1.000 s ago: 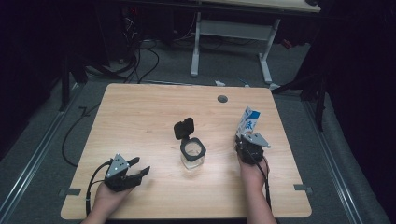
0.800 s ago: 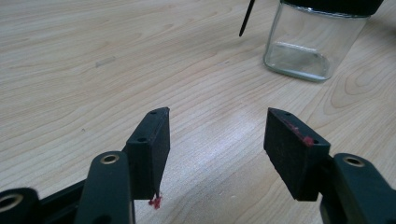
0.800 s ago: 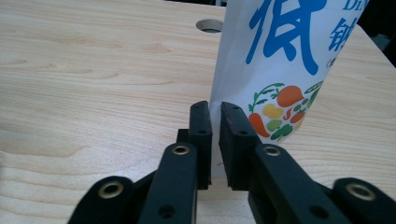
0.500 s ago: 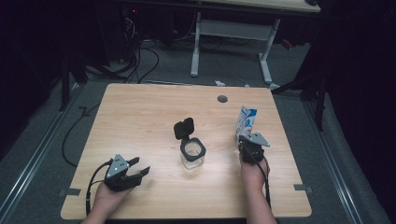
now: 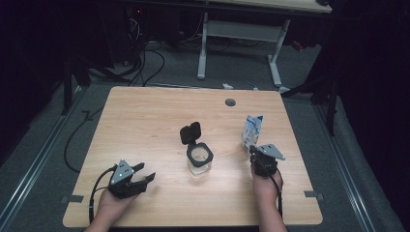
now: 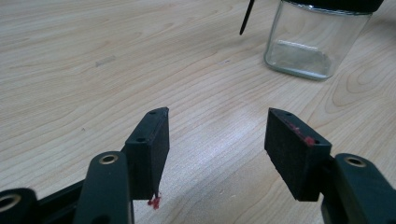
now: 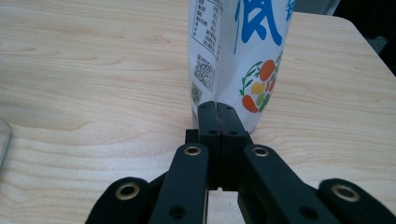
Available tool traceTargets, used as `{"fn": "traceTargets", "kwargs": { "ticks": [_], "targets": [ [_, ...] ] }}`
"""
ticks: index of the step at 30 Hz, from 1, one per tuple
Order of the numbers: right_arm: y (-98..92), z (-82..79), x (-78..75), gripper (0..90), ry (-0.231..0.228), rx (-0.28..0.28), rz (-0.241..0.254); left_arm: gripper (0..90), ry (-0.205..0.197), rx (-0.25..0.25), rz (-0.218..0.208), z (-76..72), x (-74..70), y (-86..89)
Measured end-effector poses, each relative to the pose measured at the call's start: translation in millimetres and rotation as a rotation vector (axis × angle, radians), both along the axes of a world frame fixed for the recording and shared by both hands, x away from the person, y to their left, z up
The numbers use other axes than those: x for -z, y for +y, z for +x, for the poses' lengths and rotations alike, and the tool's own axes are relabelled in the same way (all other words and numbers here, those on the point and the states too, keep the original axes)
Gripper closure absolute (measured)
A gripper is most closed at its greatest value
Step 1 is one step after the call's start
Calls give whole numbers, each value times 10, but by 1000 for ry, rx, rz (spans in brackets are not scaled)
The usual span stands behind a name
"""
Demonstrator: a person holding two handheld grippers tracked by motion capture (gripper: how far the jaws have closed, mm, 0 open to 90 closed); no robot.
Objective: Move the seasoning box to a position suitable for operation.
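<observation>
White printed stand-up pouch [image 7: 238, 60] stands at twelve o'clock of the right gripper [image 7: 218, 109], whose jaws have just pressed together, pinching nothing; spread them before grasping. Left gripper [image 6: 215, 135] rests spread.

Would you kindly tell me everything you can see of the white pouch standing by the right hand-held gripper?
The pouch is a white, glossy stand-up bag, seemingly plastic, with big blue characters, small black print, a QR code and a ring of colourful fruit or vegetable pictures. It stands upright on the wooden table, near the right edge. The right hand-held gripper, jaws shut, meets its lower front; whether it pinches any of the pouch I cannot tell.
</observation>
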State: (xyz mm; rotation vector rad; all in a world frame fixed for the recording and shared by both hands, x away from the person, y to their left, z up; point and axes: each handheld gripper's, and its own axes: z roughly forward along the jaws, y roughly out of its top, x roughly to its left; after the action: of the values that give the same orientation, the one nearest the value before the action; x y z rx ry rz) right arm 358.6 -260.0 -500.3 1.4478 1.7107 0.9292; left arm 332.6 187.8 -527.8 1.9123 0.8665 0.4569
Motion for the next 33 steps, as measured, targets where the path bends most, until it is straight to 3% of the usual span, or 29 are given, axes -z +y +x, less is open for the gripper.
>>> {"fn": "traceTargets", "kwargs": {
  "ticks": [7,16,21,29,33],
  "targets": [
    [-16,-72,9,895,-8,-1,-1,406,2,1,3,1,3,-7],
    [-34,33,7,608,2,24,22,405,4,1,4,5,2,2],
    [-34,91,-25,535,-4,19,42,405,6,2,3,6,1,6],
    [-38,172,-101,614,-39,20,43,405,5,-1,-1,11,5,9],
    [-46,199,-87,696,-28,39,53,405,9,-2,-1,18,9,19]
  ]
}}
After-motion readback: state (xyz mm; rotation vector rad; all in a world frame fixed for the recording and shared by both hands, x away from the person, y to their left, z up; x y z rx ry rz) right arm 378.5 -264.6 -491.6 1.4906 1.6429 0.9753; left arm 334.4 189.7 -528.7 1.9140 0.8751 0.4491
